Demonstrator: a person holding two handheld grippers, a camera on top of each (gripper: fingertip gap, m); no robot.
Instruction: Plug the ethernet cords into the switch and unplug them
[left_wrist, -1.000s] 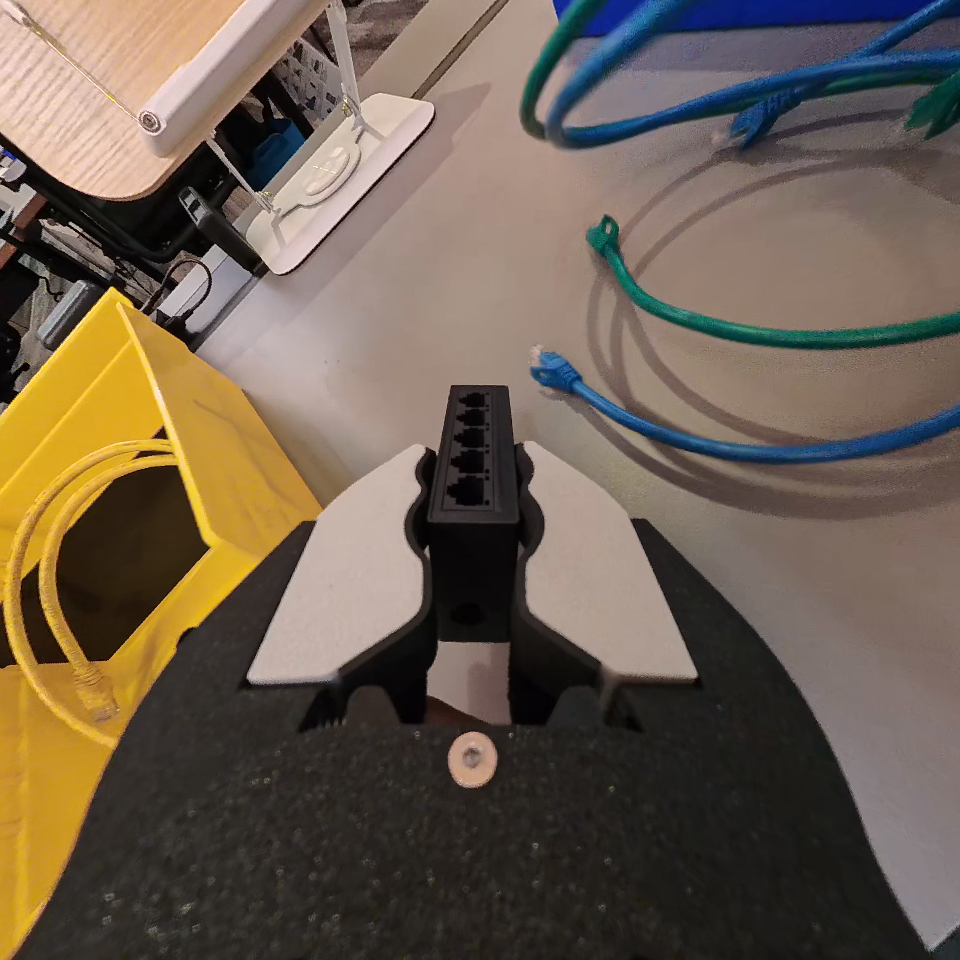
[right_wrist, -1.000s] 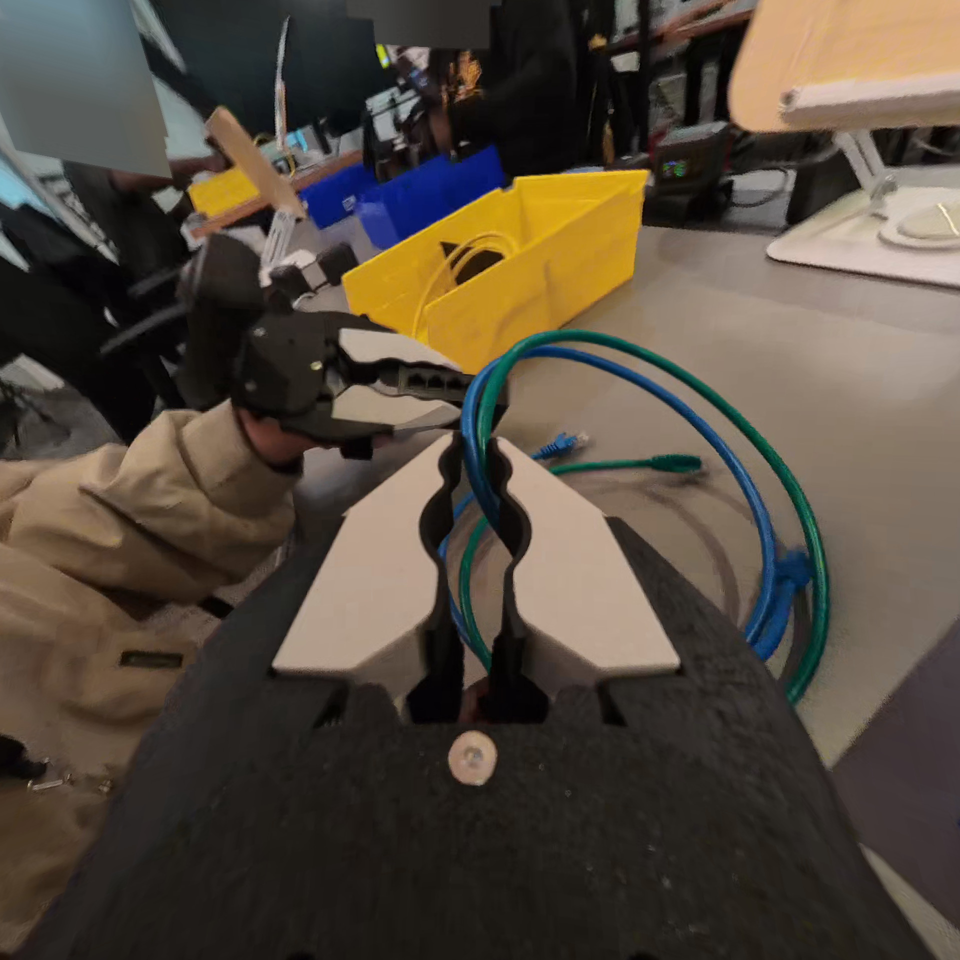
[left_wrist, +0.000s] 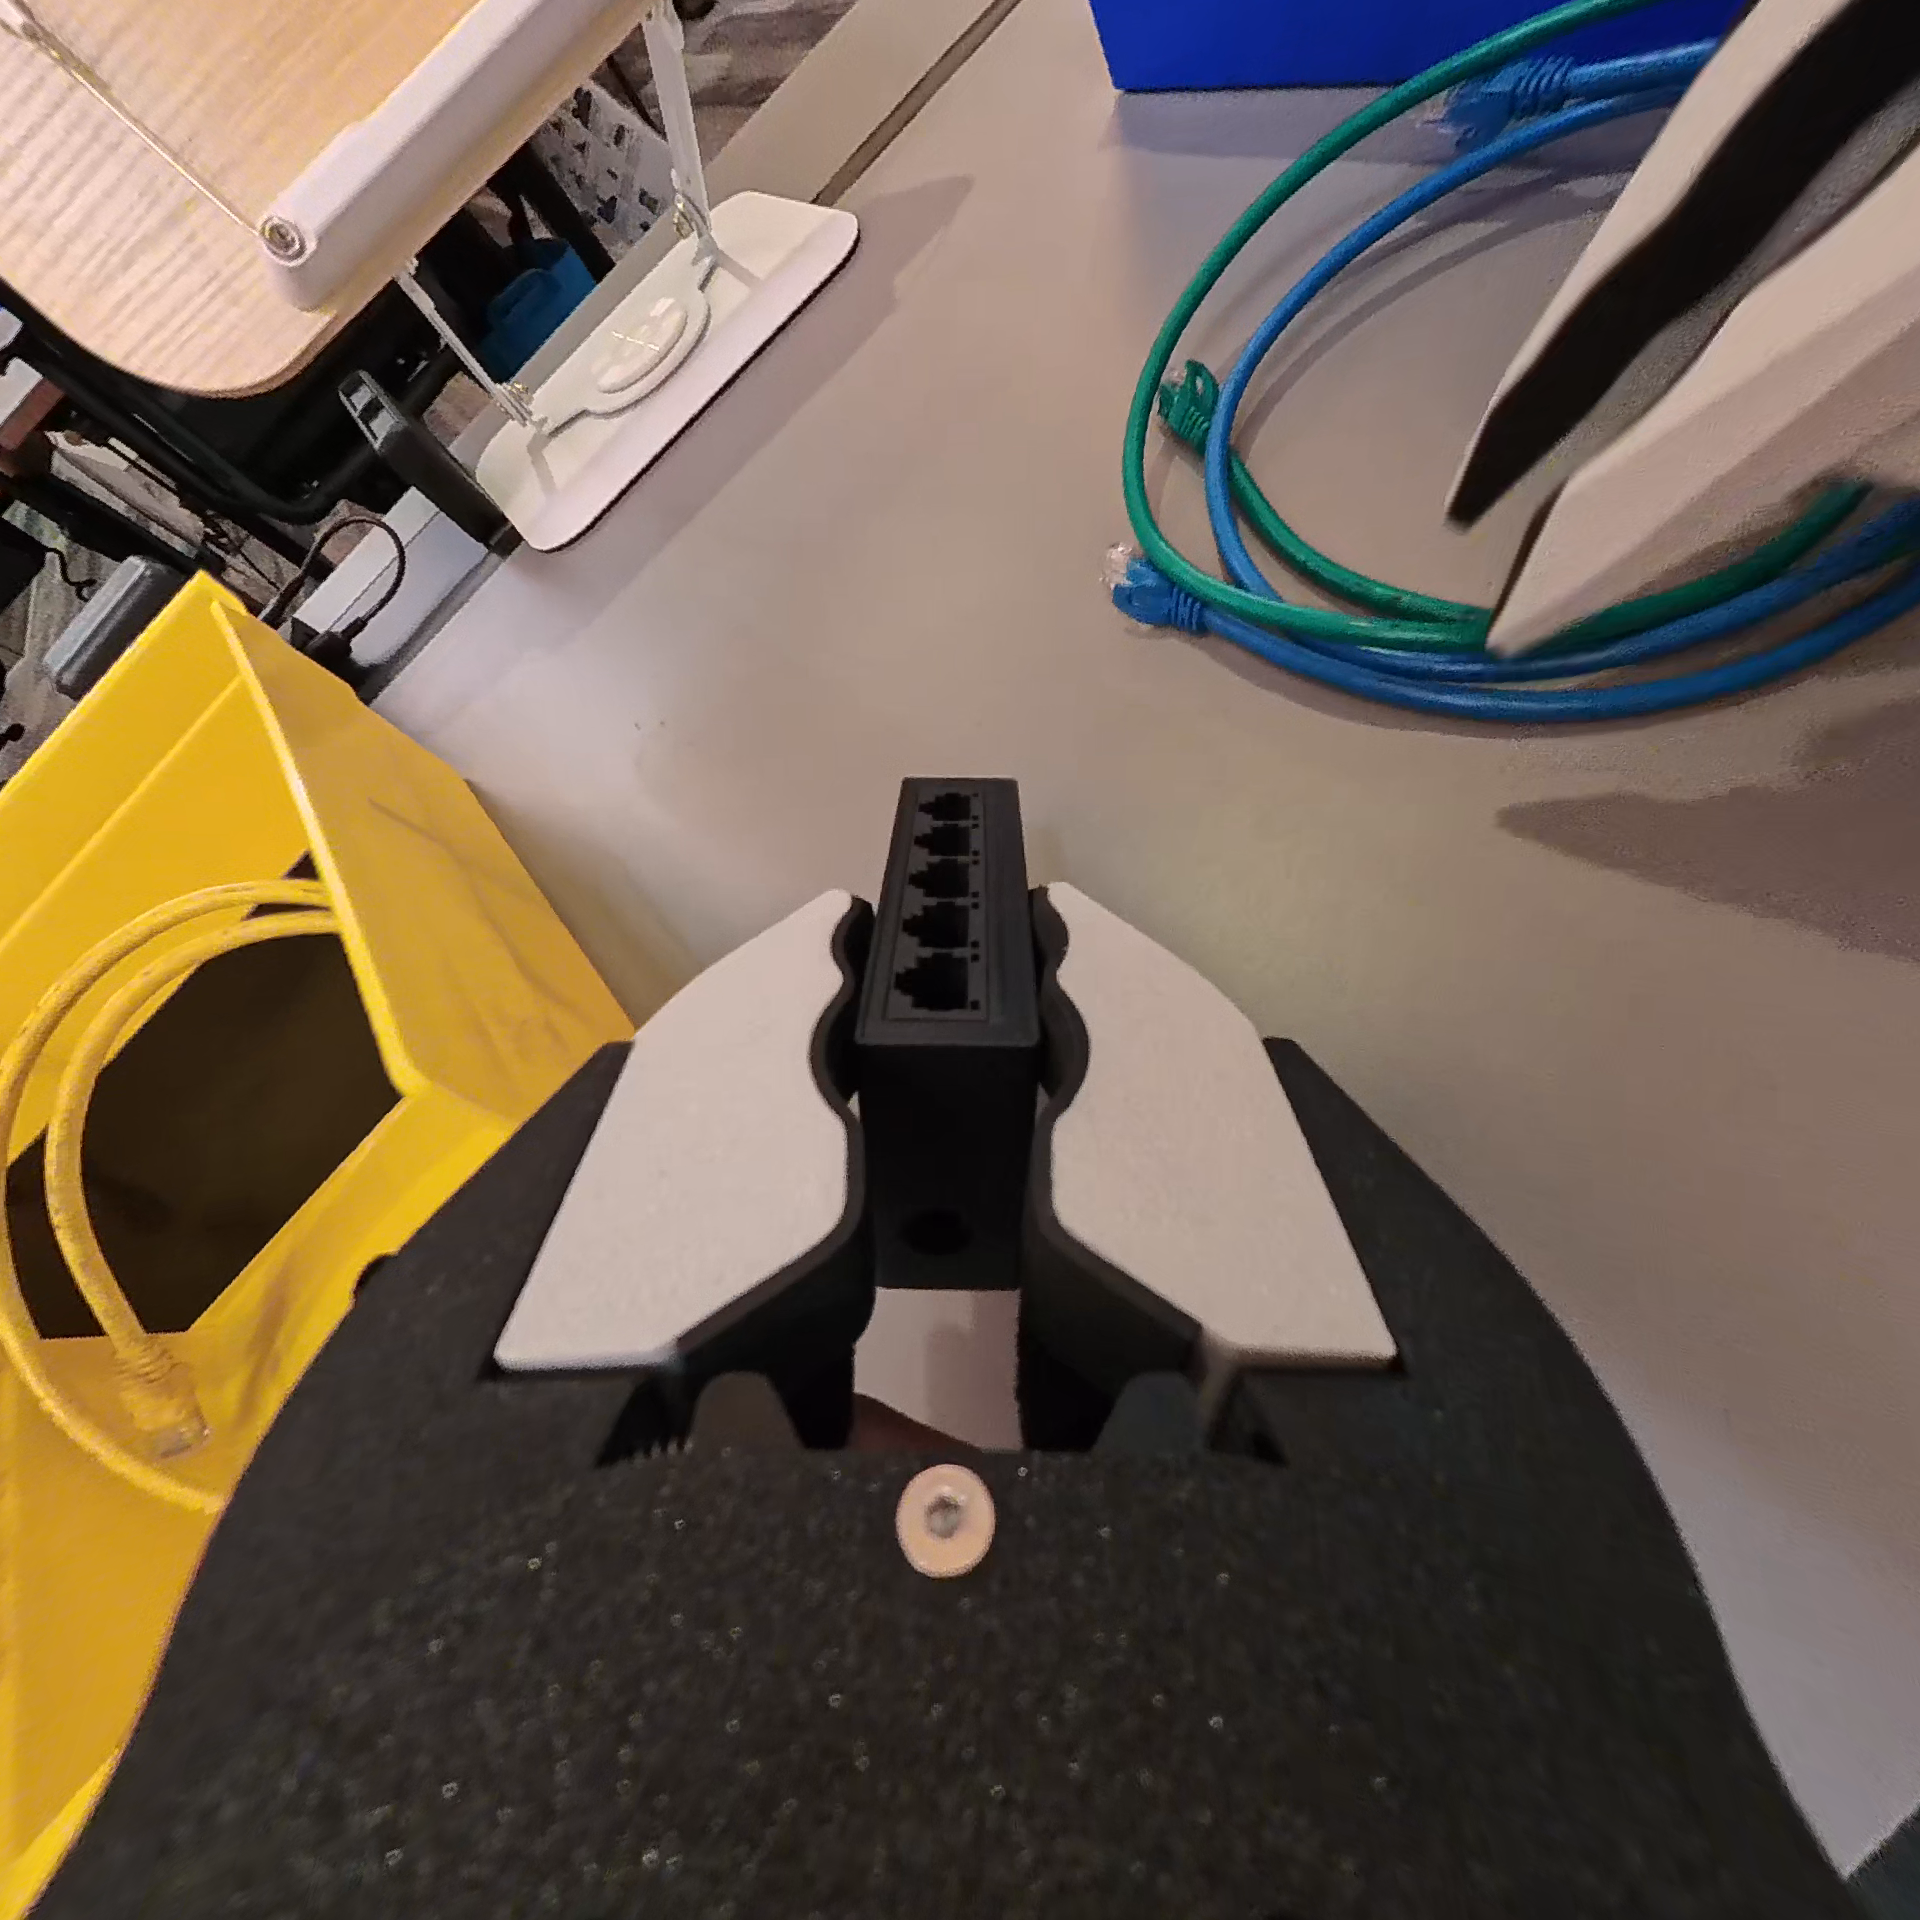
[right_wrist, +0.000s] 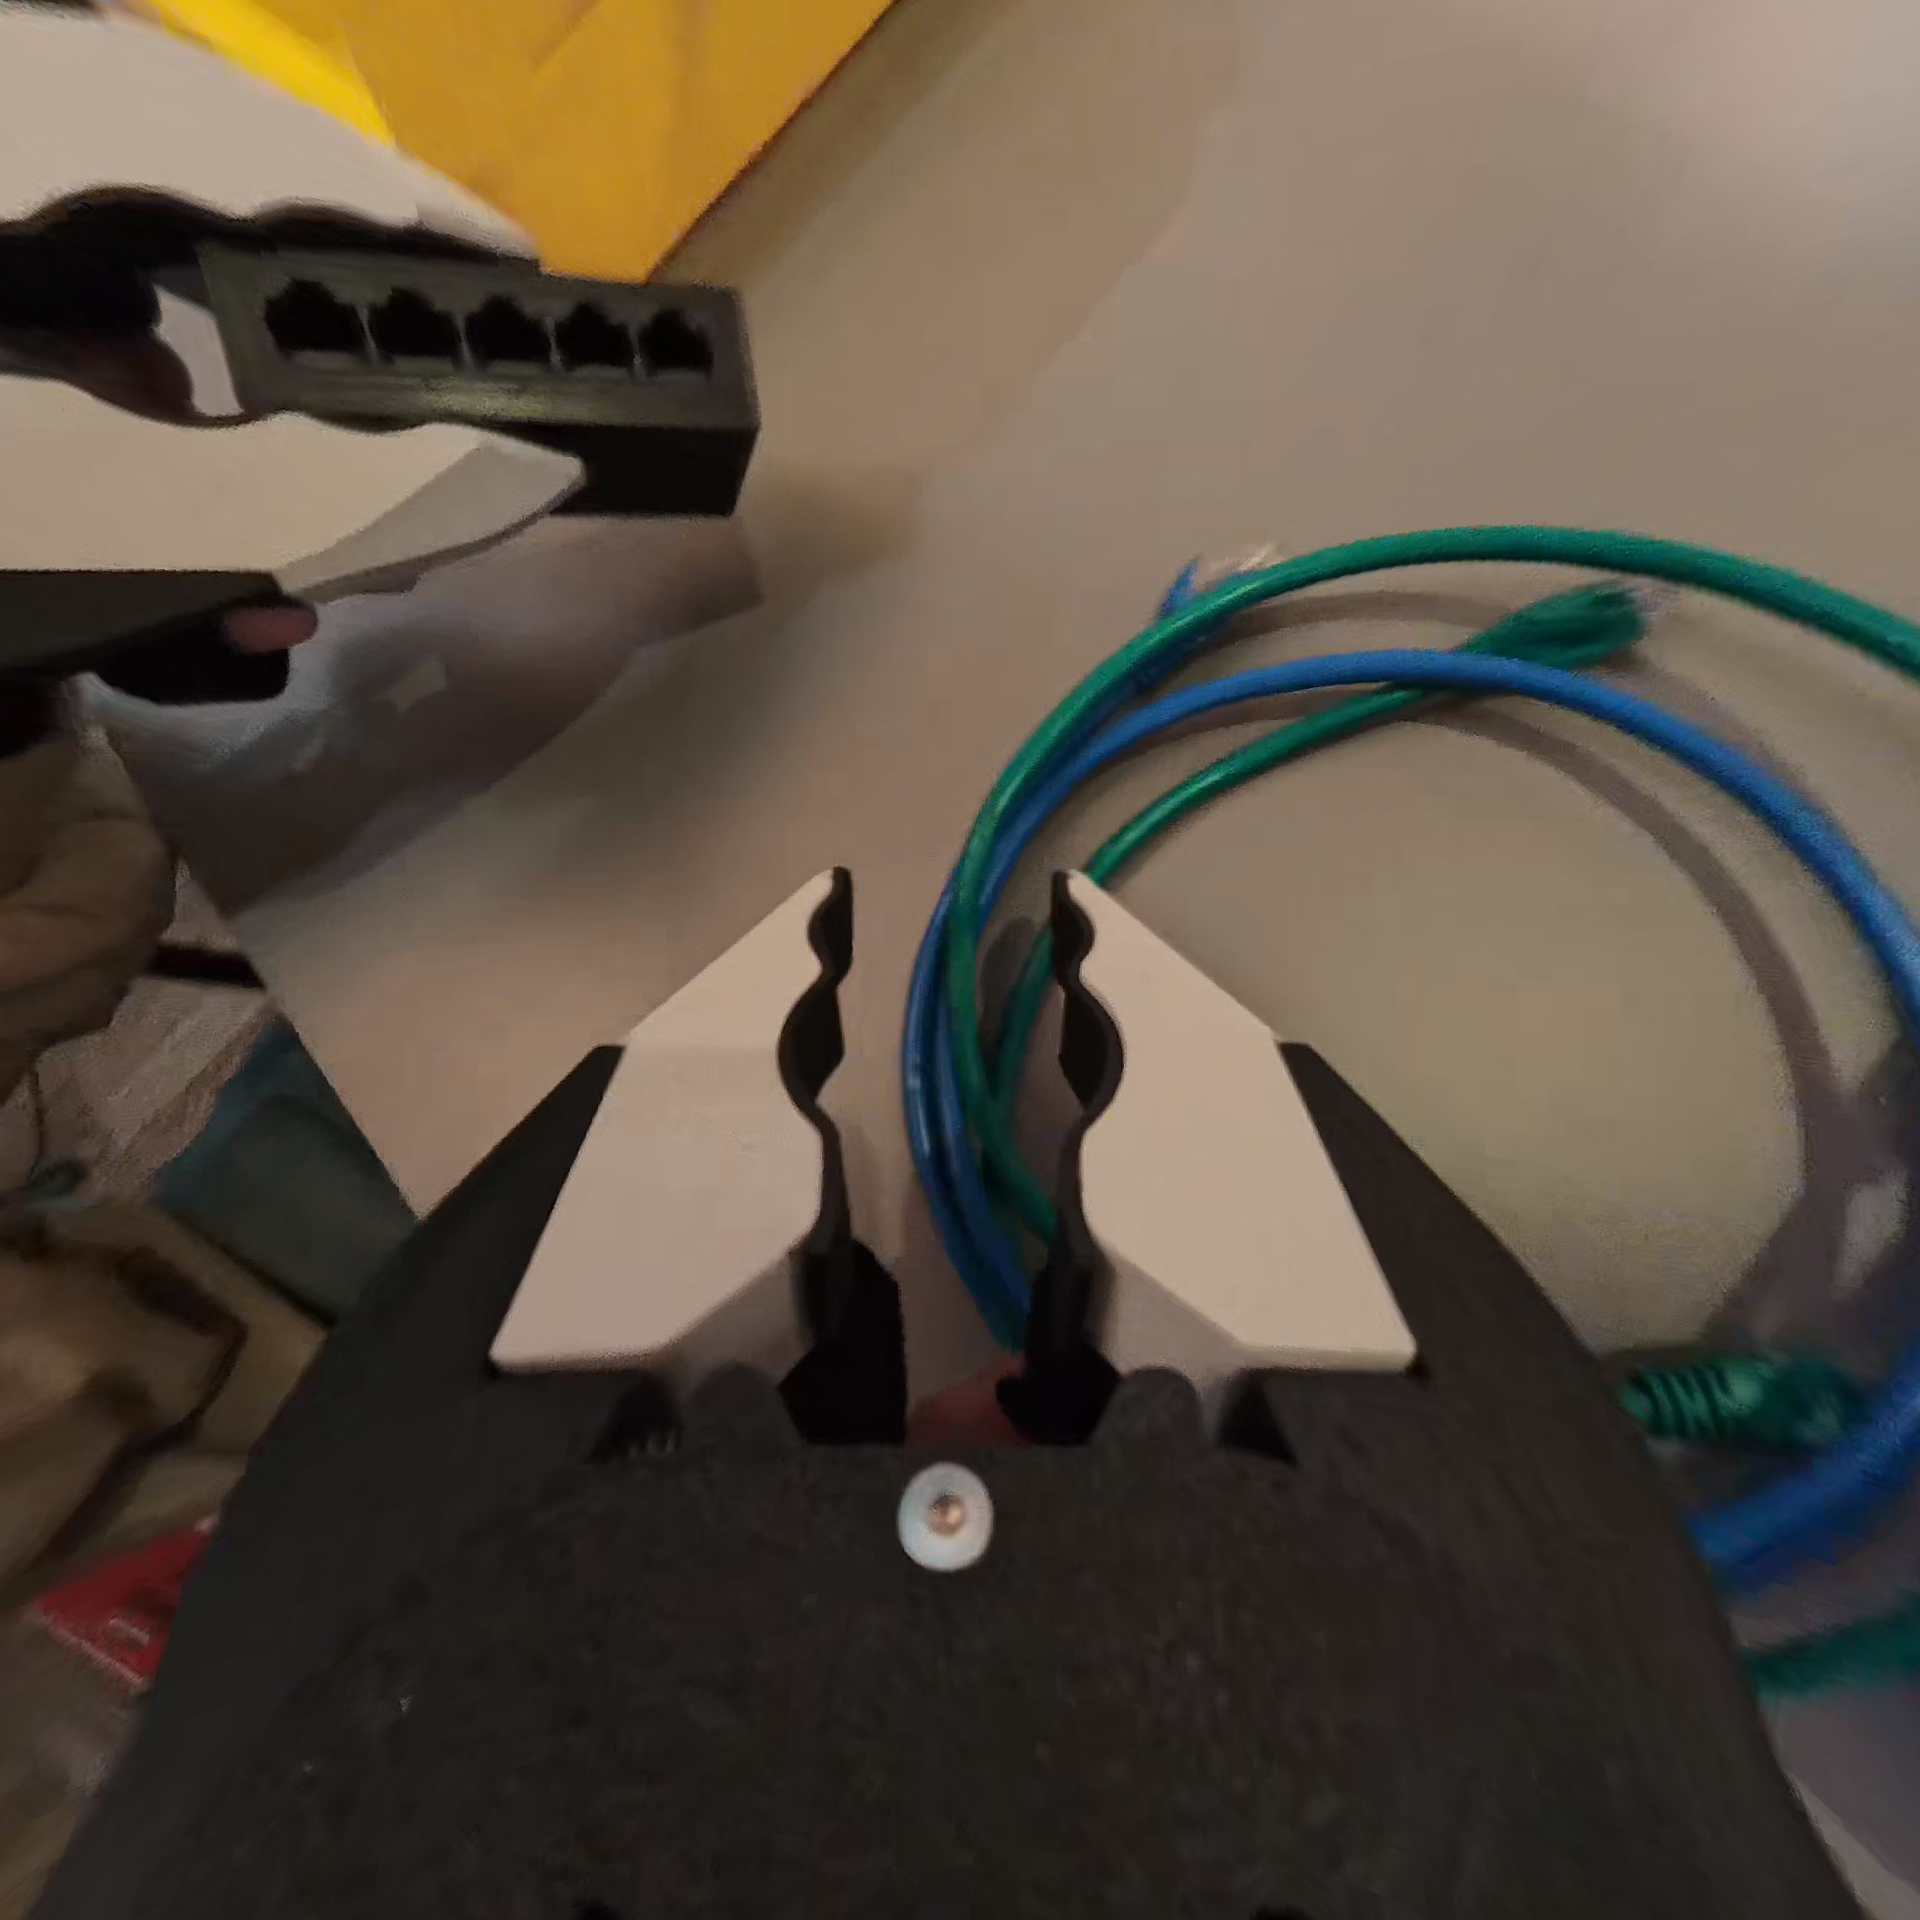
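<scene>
My left gripper (left_wrist: 948, 896) is shut on a black switch (left_wrist: 940, 1143) and holds it above the table, its row of empty ports facing up. The switch also shows in the right wrist view (right_wrist: 488, 353), upper left, ports facing the camera. My right gripper (right_wrist: 951, 883) is open and low over the table. A blue cord (right_wrist: 1351, 675) and a green cord (right_wrist: 1455, 545) lie coiled on the table and run loosely between its fingers, near the right one. In the left wrist view the right gripper (left_wrist: 1496, 571) points down onto the blue cord (left_wrist: 1299, 665) and green cord (left_wrist: 1299, 197).
A yellow bin (left_wrist: 364, 831) holding a yellow cord (left_wrist: 62, 1195) stands at the left, close to the switch. A white stand (left_wrist: 665, 343) sits at the table's far edge and a blue bin (left_wrist: 1299, 42) at the far right. A person's sleeve (right_wrist: 62, 883) is at the left.
My right gripper has opened, let go of the blue and green cords and dropped toward the table. The cords now lie on the table. My left gripper still holds the switch.
</scene>
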